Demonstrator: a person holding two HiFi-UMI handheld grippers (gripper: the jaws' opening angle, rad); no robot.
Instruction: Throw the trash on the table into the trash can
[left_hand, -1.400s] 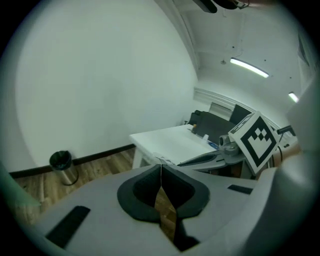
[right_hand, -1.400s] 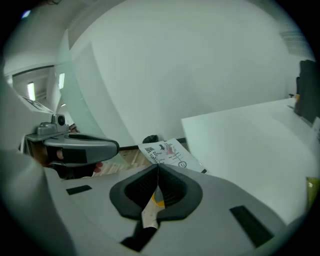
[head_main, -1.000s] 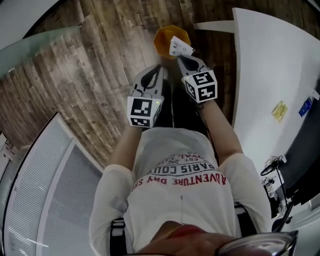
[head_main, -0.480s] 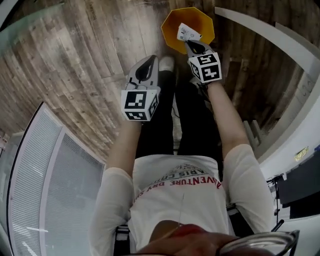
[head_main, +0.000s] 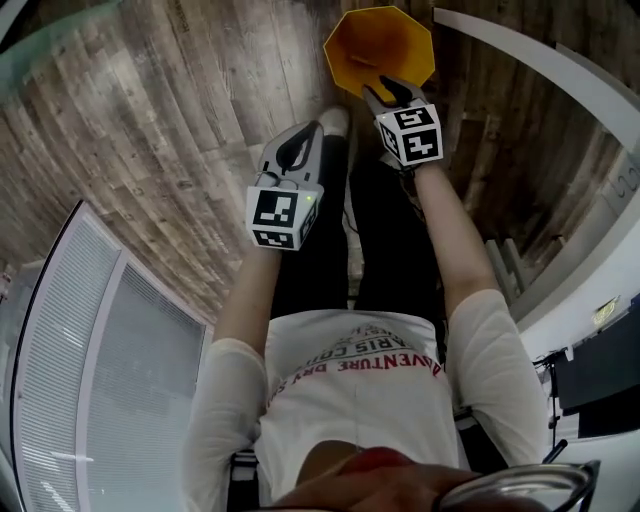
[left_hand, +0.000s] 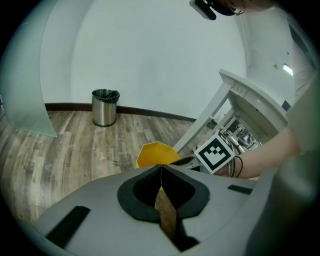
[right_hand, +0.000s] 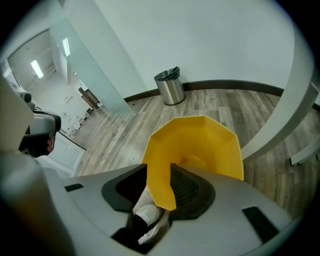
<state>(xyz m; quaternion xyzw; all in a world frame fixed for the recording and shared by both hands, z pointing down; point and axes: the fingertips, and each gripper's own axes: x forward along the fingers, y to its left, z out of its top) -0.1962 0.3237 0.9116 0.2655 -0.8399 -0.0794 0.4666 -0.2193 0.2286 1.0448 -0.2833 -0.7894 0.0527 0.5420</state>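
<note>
Releasing step: the right gripper (head_main: 388, 92) is held just over the near rim of the yellow trash can (head_main: 402, 40), so that what is let go falls inside.
Right jaws: apart; they have just been opening, and the can rim is seen through the gap.
Trash (right_hand: 145, 216): a white crumpled piece low between these jaws, probably; contact with them cannot be told.
Trash axis: seemingly along the gap, toward the can.
Can: upright, mouth upward, just beyond the jaw tips.
Left gripper (left_hand: 161, 170): jaws together, empty, kept aside.
</note>
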